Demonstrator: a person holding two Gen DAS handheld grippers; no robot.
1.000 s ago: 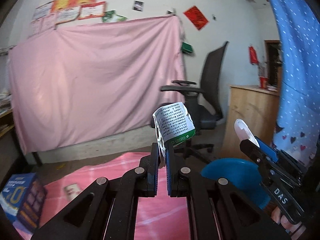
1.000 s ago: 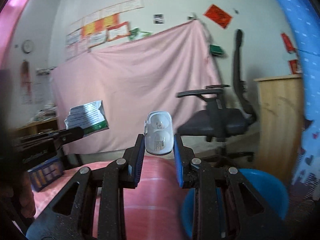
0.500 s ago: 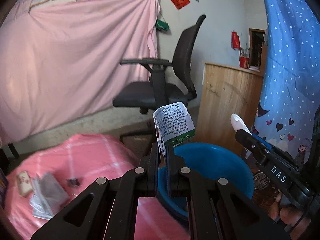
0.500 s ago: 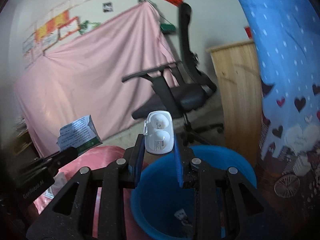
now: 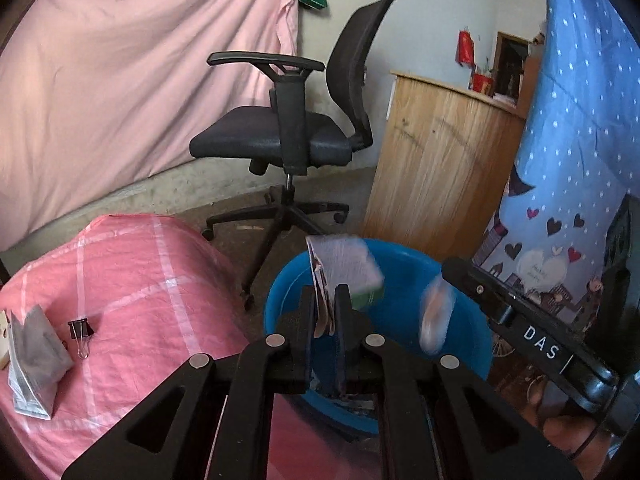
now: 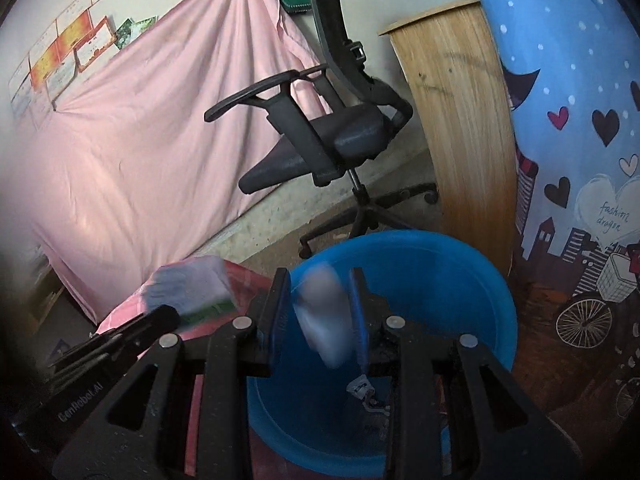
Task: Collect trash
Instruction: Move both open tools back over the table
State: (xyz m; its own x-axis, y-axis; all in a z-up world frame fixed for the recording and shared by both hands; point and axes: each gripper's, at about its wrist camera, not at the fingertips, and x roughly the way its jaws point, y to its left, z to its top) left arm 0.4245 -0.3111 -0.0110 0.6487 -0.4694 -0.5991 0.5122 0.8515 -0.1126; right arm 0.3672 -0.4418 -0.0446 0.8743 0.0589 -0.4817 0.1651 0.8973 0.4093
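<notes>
A blue plastic basin [image 5: 404, 276] stands on the floor beside the pink-covered table; it also shows in the right wrist view [image 6: 440, 280]. My left gripper [image 5: 325, 308] is over its near rim, its jaws slightly parted around a white and green paper carton [image 5: 346, 270], which is blurred and sliding. My right gripper [image 6: 320, 296] is open above the basin, and a white plastic blister pack [image 6: 324, 316] is blurred, falling between its fingers. That pack also shows in the left wrist view [image 5: 434, 312]. Some scraps [image 6: 366, 394] lie in the basin.
On the pink checked cloth [image 5: 132, 280] lie a grey packet [image 5: 32, 356] and a black binder clip [image 5: 81, 334]. A black office chair [image 5: 288, 128] and a wooden counter [image 5: 436, 168] stand behind the basin. A blue patterned curtain [image 5: 572, 160] hangs at the right.
Both grippers have moved over the basin and tilted down. The right gripper has opened and let go of the white pack, which is falling. The carton is slipping in the left gripper.
</notes>
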